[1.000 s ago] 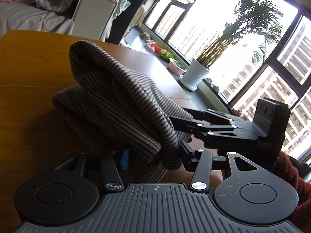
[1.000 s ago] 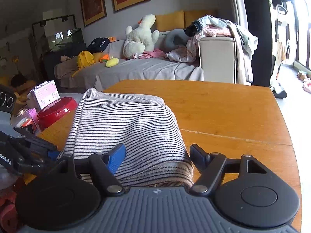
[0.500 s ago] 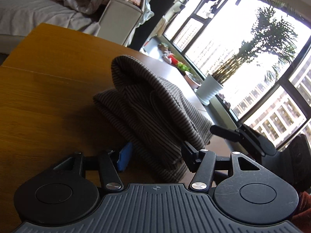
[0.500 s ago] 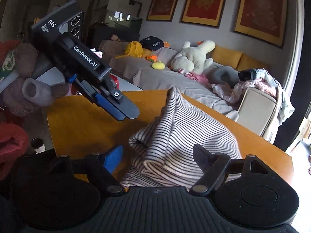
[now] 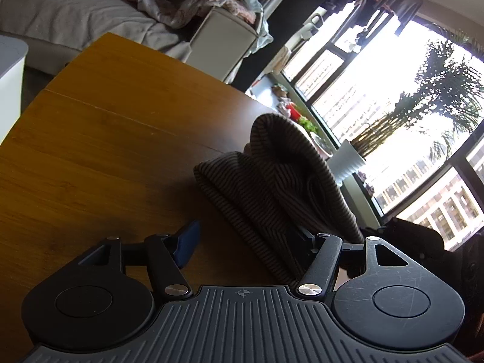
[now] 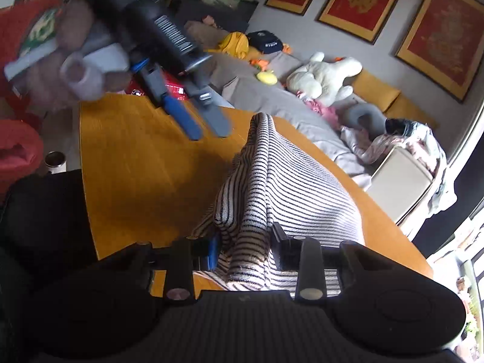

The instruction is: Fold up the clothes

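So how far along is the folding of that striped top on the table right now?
Partly done. The striped top is already bunched into a rough, doubled bundle on the wooden table, not spread flat. In hand: the right gripper is closing on its near edge, cloth between the fingers; the left gripper is opening and hangs free above the table in the right wrist view. Left: flattening it into a neat, squared fold.

A cream knitted garment with thin dark horizontal stripes (image 6: 281, 187) fills the centre of the right wrist view, on a warm orange-brown wooden table (image 6: 130, 157). At upper right hang red pictures in gold frames (image 6: 360, 0). A grey sofa (image 6: 272, 96) carries a cream plush toy (image 6: 323, 75) and yellow cushions (image 6: 375, 90).
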Motion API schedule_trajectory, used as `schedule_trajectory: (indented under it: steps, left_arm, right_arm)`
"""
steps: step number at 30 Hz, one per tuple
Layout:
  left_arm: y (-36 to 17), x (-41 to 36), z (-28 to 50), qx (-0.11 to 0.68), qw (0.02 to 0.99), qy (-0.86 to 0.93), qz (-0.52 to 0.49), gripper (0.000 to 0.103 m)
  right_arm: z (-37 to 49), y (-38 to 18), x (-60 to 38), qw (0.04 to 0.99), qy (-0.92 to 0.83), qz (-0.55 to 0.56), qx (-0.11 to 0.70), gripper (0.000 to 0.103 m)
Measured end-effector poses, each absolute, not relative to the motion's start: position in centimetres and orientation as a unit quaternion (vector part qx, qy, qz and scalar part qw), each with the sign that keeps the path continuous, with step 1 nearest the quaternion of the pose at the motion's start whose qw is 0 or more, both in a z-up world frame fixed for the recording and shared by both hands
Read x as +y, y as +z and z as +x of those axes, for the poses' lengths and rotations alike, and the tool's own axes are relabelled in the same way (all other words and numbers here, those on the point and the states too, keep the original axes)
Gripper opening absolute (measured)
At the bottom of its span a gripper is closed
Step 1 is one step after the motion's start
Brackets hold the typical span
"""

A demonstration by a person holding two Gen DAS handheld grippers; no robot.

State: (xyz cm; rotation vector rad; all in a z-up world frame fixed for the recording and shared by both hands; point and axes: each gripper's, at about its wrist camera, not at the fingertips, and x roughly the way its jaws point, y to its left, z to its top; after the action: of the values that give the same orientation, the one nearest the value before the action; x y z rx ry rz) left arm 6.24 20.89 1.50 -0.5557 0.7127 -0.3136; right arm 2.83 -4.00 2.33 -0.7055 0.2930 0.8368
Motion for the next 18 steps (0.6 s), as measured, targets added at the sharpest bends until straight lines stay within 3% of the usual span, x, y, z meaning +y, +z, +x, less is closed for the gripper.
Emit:
schedule_trajectory:
  steps: [10,14,18]
  left_arm:
    - [7.7,15.4,7.2,0.255,0.916,-0.219,-0.220,0.068]
    - [5.6,14.3,11.2,0.295,0.919,-0.182,-0.185,0.065]
    - [2.2,15.0,13.2,0.342,0.908,-0.158,-0.183,0.058]
  right_arm:
    - [2.9,2.7,-3.3,0.860,0.389,-0.300,0.137,0.039]
    - [4.1,5.4,-6.2,0.870,0.429,-0.184,0.158,0.050]
    - [5.8,7.4,-8.8,0.882,0.426,-0.100,0.173,0.049]
